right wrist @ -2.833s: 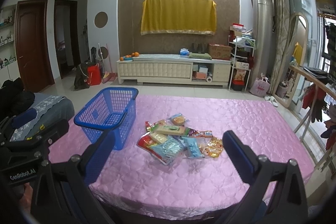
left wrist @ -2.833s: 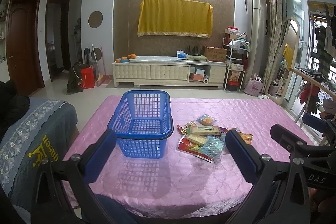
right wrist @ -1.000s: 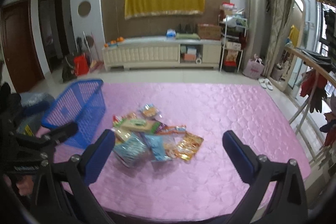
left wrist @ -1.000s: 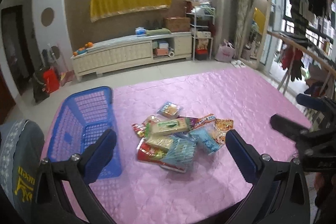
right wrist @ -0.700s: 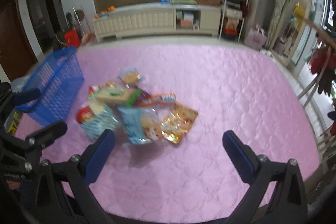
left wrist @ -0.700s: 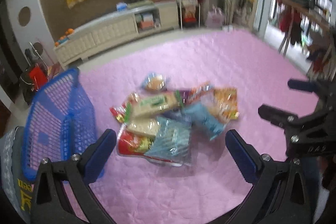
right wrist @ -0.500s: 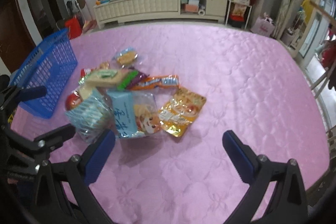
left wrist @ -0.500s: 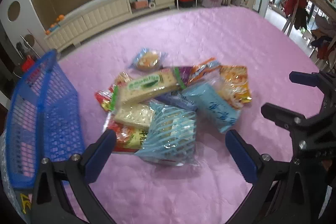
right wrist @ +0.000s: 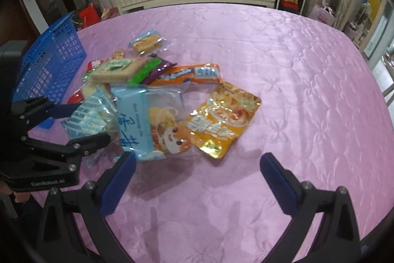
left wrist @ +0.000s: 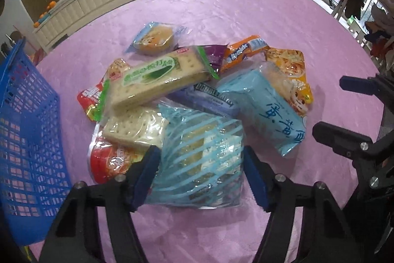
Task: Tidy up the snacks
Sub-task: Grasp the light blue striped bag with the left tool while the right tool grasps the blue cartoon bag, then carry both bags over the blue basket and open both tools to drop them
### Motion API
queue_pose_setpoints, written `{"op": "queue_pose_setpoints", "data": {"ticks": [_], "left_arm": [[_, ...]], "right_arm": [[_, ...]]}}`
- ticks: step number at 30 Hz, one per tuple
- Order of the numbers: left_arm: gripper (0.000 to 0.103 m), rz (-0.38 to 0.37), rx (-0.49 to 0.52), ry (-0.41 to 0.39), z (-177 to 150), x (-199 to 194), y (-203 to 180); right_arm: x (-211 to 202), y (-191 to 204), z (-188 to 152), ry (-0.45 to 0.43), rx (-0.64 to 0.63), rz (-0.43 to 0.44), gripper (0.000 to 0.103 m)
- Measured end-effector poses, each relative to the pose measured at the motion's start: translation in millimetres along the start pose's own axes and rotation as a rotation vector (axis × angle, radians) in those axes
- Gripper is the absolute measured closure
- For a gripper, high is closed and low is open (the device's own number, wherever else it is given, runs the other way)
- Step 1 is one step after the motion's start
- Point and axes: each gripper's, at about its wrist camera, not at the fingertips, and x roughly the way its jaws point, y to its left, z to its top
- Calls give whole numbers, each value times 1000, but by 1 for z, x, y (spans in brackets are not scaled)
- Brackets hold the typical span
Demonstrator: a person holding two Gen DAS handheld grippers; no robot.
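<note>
The table (right wrist: 307, 80), under its pink quilted cloth, carries everything you work with. The blue basket (left wrist: 22, 130) stands at its left edge, and the heap of snacks (left wrist: 197, 90) lies just beside it, toward the middle of the table.

Your left gripper (left wrist: 200, 171) is down over the near end of the heap. Its jaws have just been closing, and the striped blue bag (left wrist: 202, 154) sits between them, both pads at or against its sides; it looks like a grip just taken or about to be. Your right gripper (right wrist: 197, 164) hovers with its jaws wide apart and nothing between them, over bare cloth just in front of the pale blue packet (right wrist: 152, 125) and the orange pouch (right wrist: 221, 120).

Expect the striped bag to be light, soft and crinkly, with slick film and what look like brittle biscuits inside. Take it across its middle, where the contents fill it out, not by the thin sealed edge, and squeeze gently. It rests partly on the cracker pack (left wrist: 133, 130) and red packet (left wrist: 108, 162), so lifting may drag those along.
</note>
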Motion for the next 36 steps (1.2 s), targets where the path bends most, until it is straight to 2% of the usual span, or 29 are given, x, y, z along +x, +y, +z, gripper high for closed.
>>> {"op": "queue_pose_setpoints", "data": {"ticks": [4,8,11,14,21,22,27,29,32,36], "left_arm": [[42,-13,-46,-35,-7,-15,6],[42,-45,-114,-106,-10,-41,20],[42,-6,-104,-148,-9,-55,26],[42,4,-103,-141,-8,-52,29],[42,6,-157,-111,-7,-37,38],[42,1,-161,-111,-7,-36,38],[42,4,-164,-111,-8,-39,35],[42,-1,-163,-124,-11,-48,33],[42,1,-160,-151,-16,-70,27],[42,5,-165,-204,-21,-109,21]], "right_arm": [[3,5,10,4,-12,16,1],[8,11,21,25,-8,76,1],[12,19,28,23,-44,71,1],[20,24,34,33,-53,74,1],[44,25,37,106,-36,132,28],[46,25,37,115,-33,143,29],[40,22,34,84,-21,151,34],[25,22,30,45,-15,143,34],[1,25,28,-14,-24,112,35],[-40,33,31,-68,-29,122,34]]}}
